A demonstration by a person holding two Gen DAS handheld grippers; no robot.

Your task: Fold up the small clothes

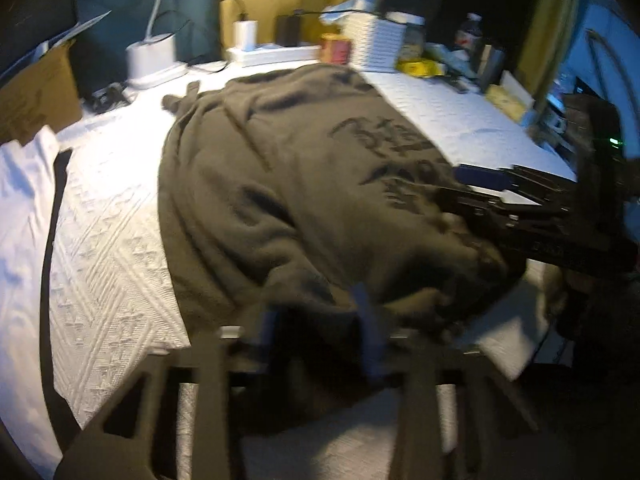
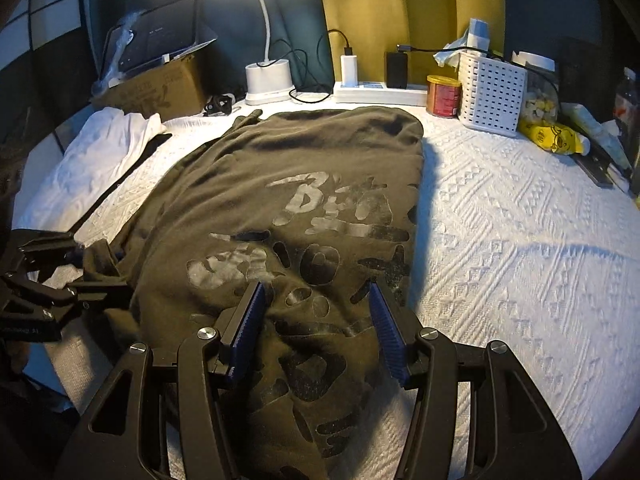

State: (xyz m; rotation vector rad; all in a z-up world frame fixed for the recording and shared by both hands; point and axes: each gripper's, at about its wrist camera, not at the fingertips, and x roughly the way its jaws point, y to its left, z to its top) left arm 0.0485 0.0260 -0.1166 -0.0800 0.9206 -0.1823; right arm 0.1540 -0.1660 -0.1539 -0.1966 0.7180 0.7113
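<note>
While spread flat on white textured cover (image 2: 520, 216): dark olive shirt (image 2: 280, 184), printed side up. Left gripper (image 2: 86, 276) at shirt's left edge, pinching a fold of fabric. Right gripper (image 2: 318, 320) over near hem, jaws spread, gripping nothing.

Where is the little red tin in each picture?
Left wrist view: the red tin sits at the top middle, behind the dark shirt, blurry.
Right wrist view: the red tin sits upper right, left of the white basket.
Shared landmark: the white power strip just left of the tin.
</note>
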